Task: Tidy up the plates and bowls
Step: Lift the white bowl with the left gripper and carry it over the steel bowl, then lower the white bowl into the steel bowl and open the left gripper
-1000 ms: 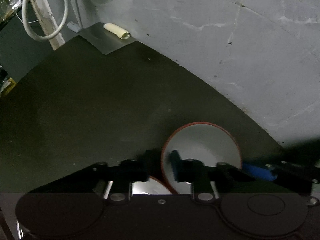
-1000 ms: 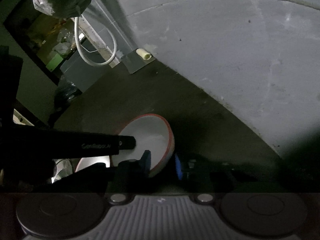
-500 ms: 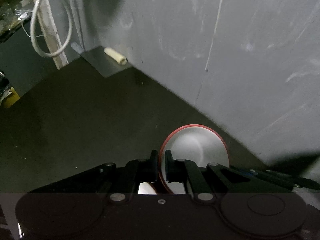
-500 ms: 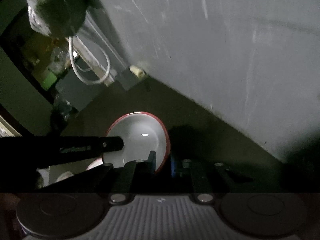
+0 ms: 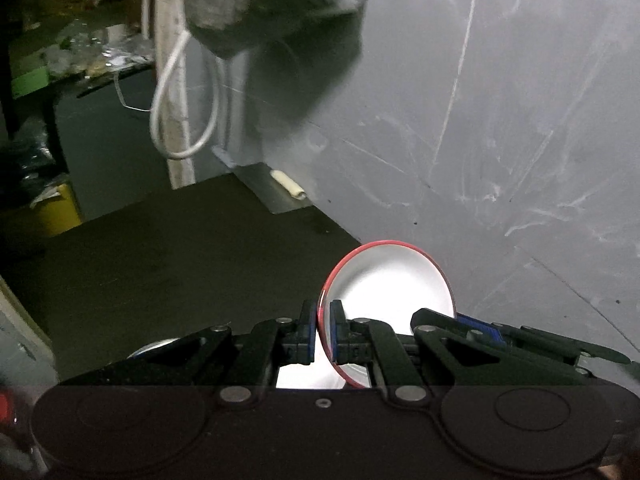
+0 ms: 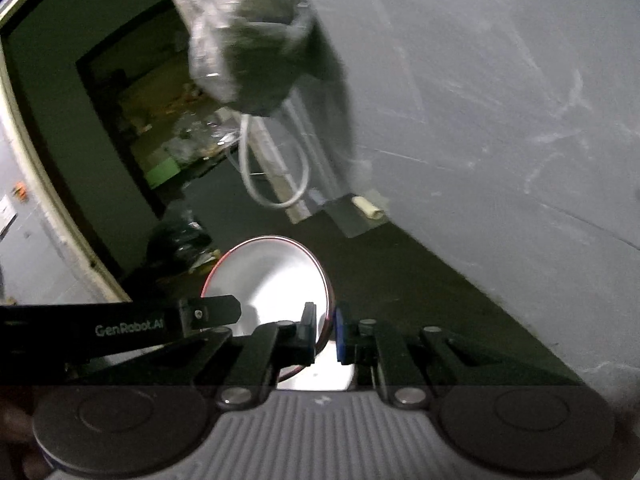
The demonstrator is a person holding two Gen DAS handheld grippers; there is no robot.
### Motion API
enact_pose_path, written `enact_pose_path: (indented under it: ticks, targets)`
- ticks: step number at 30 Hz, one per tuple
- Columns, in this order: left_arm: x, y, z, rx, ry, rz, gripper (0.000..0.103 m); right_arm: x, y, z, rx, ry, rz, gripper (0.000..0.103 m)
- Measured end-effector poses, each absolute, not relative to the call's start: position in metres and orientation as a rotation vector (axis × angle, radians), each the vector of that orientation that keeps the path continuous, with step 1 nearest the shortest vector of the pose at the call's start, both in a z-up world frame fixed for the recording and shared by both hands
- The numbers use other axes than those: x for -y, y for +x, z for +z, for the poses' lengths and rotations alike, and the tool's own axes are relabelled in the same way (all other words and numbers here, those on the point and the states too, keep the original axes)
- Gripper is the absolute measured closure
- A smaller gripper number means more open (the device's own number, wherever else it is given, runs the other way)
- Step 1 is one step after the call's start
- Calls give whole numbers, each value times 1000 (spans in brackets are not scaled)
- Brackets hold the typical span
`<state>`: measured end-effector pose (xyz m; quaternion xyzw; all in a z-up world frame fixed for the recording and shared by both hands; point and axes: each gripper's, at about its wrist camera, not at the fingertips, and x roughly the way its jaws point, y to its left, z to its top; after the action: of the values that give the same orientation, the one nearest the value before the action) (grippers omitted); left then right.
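Both claws pinch one red-rimmed bowl (image 5: 390, 284) off the dark counter (image 5: 168, 256): left gripper (image 5: 323, 330), right gripper (image 6: 325, 332) on opposite rims. Probably light, rigid, slick; rims suit.

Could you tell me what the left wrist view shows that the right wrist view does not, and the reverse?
Only the left wrist view shows the yellow box at the left edge. Only the right wrist view shows the black lettered gripper arm and the pale curved door frame. Both show the red-rimmed white bowl pinched at its rim by the left gripper and right gripper, plus the looped white cable and hanging plastic bag.
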<state>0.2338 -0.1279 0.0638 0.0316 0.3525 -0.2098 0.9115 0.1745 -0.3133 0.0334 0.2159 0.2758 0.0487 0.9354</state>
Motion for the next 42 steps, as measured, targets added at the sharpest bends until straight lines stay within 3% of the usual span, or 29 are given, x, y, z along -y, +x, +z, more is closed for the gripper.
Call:
enact_pose_path:
  ticks: [9,21,42]
  targets:
    - [50,165,59,-727,-41,-365,97,253,129,47,-629,368,214,93]
    - [-9,94,7,-896,-186,-276,97,200,83,25,-878,306,266,92]
    - [-19,99,-27,-1157,-182,-223,95,182,90,1,-1097,225,264,92]
